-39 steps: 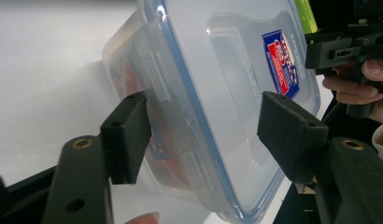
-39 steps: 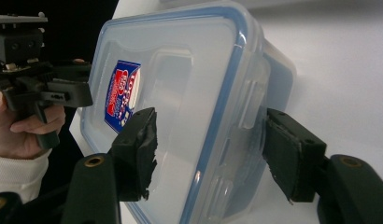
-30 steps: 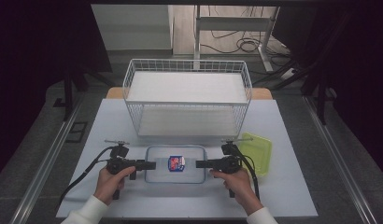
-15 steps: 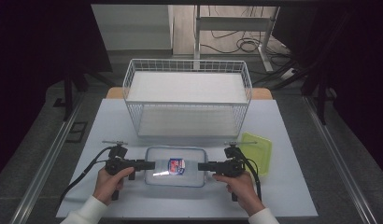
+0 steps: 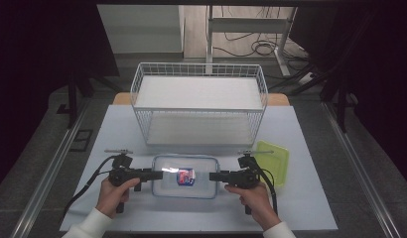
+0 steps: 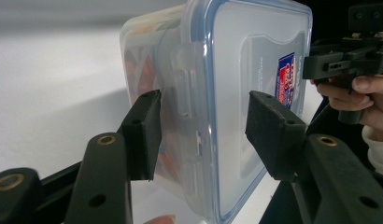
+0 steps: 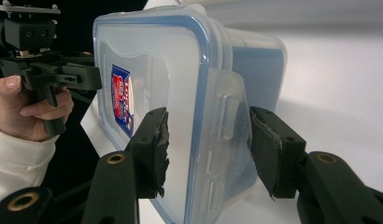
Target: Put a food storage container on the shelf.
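Observation:
A clear plastic container (image 5: 185,176) with a blue-sealed lid and a red-blue sticker lies flat on the white table (image 5: 310,139). My left gripper (image 5: 159,173) is at its left end and my right gripper (image 5: 212,176) at its right end, both level and pointing inward. In the left gripper view my jaws (image 6: 203,126) straddle the lid rim and latch flap of the container (image 6: 245,70), with the pads against them. In the right gripper view my jaws (image 7: 208,140) grip the other end of the container (image 7: 152,70) the same way. Both pairs of jaws have just been closing on it.
A white wire basket (image 5: 199,106) with two shelves stands behind the container. A green lid (image 5: 273,161) lies to the right, just behind my right gripper. Cables trail from both grippers toward the front table edge. Dark floor surrounds the table.
Both grippers have edged inward onto the container's ends and their jaws have narrowed around it. The container has stayed in place.

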Demonstrator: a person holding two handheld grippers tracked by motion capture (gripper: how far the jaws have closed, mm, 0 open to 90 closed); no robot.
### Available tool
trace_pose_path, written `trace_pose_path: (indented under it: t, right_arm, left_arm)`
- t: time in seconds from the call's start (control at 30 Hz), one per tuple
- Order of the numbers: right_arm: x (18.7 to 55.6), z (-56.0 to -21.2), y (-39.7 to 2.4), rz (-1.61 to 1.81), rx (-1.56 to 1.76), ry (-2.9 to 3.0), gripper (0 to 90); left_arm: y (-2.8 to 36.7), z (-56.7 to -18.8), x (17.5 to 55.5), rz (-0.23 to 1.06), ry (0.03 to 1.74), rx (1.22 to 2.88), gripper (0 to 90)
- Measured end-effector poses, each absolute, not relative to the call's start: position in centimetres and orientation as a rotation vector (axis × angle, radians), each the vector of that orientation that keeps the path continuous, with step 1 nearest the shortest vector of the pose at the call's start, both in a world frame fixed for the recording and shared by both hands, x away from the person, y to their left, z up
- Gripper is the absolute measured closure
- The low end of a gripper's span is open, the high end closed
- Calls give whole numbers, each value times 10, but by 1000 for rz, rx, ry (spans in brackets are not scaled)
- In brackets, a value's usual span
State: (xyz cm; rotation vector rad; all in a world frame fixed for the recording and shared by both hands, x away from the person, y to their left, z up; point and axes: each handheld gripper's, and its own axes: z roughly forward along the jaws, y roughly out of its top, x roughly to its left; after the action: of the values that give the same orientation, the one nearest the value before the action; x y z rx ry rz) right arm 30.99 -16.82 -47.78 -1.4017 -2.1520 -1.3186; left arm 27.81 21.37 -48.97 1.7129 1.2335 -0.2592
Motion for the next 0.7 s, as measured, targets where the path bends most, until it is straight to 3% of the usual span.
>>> trace_pose_path:
  t: [0.7]
  right_arm:
    - [305,-453,-163,-1408,-1313,-2186,491]
  left_arm:
    - [228,-467,262,-217,1159,1685,519]
